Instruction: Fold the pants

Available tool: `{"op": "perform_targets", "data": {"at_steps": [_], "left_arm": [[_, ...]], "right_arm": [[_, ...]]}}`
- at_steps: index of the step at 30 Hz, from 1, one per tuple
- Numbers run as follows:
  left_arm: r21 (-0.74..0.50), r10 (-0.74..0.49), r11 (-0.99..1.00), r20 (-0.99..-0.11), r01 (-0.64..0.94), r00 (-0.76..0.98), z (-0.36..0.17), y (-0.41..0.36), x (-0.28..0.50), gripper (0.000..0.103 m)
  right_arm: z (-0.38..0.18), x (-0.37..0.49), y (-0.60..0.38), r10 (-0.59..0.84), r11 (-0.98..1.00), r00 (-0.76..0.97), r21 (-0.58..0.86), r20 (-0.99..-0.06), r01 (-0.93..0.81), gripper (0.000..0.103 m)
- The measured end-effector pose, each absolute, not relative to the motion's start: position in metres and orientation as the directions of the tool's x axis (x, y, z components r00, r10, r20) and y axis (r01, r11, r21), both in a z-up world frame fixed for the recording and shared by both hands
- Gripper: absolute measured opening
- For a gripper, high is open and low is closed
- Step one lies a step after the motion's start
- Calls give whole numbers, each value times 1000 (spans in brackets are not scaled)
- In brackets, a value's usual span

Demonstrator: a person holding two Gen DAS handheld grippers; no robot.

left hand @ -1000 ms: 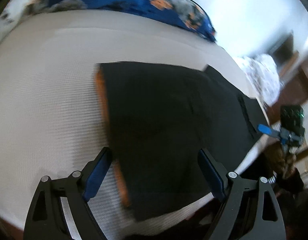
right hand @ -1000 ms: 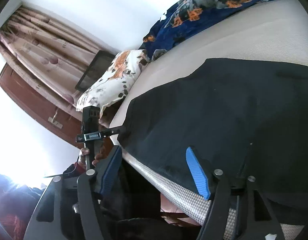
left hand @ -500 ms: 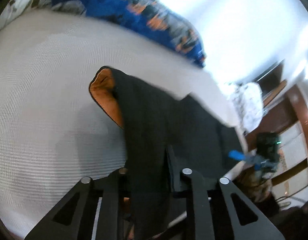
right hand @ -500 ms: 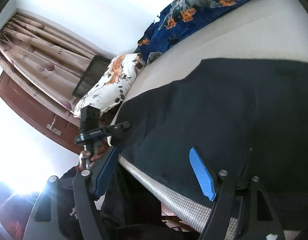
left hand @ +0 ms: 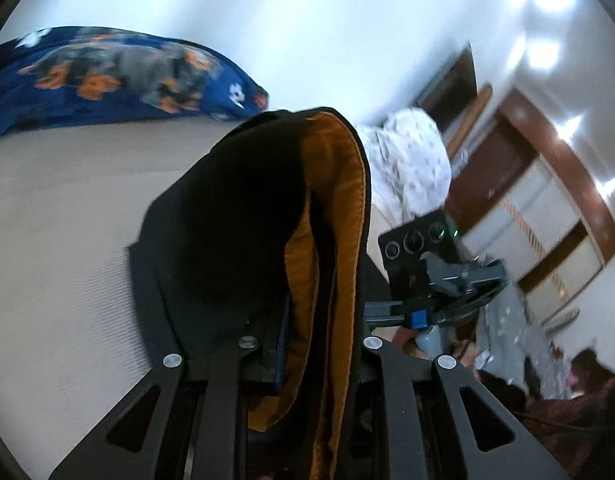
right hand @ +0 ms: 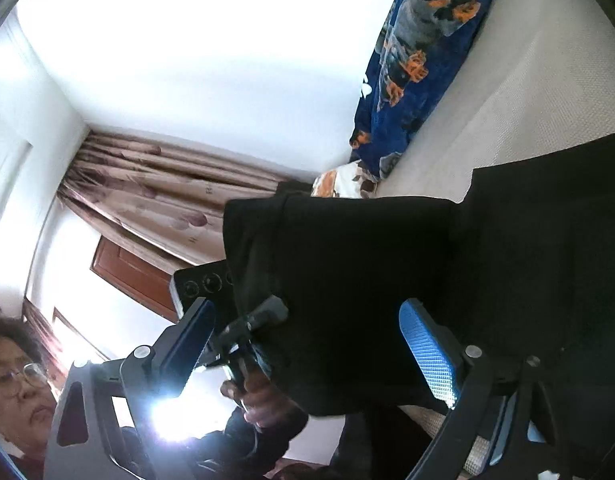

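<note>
While my left gripper [left hand: 319, 344] is pinched nearly closed on the black pants with the orange-brown lining [left hand: 243, 216], the cloth rises in a bunched fold straight up out of its black fingers [left hand: 227, 392], with the lining turned outward along the right side of the fold. From my right wrist camera, the lifted end of the pants hangs as a dark sheet [right hand: 347, 264] in front of the curtain, and the rest of the garment lies spread on the pale woven bed cover [right hand: 527, 92] towards the right. My left hand [right hand: 263, 396] shows under that hanging cloth, wrapped round the gripper's handle.

My right gripper [right hand: 307, 344] has its jaws wide apart and opening further; its blue ribbed pads [right hand: 427, 356] stand on either side of the hanging cloth's lower edge without pressing on it, so it holds nothing. From the left wrist camera it [left hand: 439, 292] sits just to the right of the raised fold, near the bed's edge.

Along the far side of the bed lies a dark blue blanket printed with orange and grey dogs [left hand: 119, 76], and beside it a white flower-patterned pillow [left hand: 411, 168]. A brownish patterned curtain [right hand: 155, 196] hangs by the white wall.
</note>
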State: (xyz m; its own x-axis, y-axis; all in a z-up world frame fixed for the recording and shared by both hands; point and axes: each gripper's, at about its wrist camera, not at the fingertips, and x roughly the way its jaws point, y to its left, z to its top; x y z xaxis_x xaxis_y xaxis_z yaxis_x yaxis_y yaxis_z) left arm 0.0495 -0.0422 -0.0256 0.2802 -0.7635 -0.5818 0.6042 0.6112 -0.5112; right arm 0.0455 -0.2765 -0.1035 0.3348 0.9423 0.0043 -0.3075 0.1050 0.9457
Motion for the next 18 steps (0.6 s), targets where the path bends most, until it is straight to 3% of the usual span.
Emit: {"op": "perform_targets", "data": {"at_steps": [6,9,13,14,18], "left_arm": [[-429,-709,626,-661,652,246,-51,-102,50,26],[-390,-687,626,-685,675,242,-56,-118,46,36],[-380,-726,563,-652,734,219,-52,-125,35,73],[-361,-725,564,-647,743,237,-51,-126,33,77],[-336,-724,573,-635,747,270,-43,-123,37,77]], "right_arm": [[-116,50,-301,929,30,364,966,67,-255,94],[-124,53,-317,916,-1,392,975,89,-220,95],[-133,57,-328,907,12,417,986,60,-169,96],[-137,59,-328,909,19,415,988,45,-150,97],[-147,62,-330,905,57,425,993,-8,-103,97]]}}
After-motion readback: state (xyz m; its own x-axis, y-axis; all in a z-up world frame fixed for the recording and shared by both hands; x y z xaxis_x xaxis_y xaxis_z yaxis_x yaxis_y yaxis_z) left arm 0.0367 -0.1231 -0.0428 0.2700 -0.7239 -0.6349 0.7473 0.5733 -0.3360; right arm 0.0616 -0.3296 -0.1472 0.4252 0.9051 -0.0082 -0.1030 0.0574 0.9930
